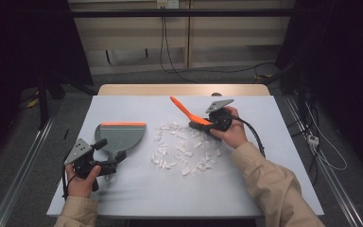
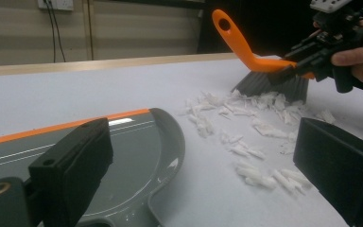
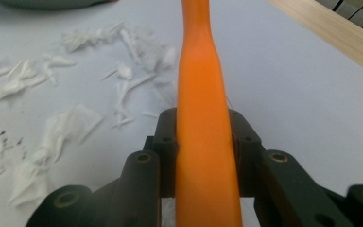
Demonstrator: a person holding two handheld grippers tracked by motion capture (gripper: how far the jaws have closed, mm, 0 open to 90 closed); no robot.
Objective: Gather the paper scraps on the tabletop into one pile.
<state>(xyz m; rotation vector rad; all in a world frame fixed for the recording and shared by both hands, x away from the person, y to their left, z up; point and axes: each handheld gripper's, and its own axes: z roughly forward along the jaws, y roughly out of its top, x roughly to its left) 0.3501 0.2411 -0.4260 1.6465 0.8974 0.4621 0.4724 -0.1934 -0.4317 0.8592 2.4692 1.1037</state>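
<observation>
On the counter, covered by a pale grey sheet, the right gripper has its jaws clamped on the orange plastic handle of a small hand brush; in the right gripper view the handle runs straight up between the two black jaws, which press on it from both sides. The brush's dark bristles rest on the sheet at the far right edge of a scatter of white paper scraps, and the handle tilts up and away to the left in the high view. The scraps lie spread across the middle of the counter, between the brush and a grey plastic dustpan with an orange front lip. The dustpan lies flat to the left of the scraps, just beside them, its orange lip on the far side. The left gripper sits at the dustpan's near end by its handle; in the left gripper view its jaws stand wide apart, with nothing pressed between them, and the dustpan's tray shows just beyond them.
</observation>
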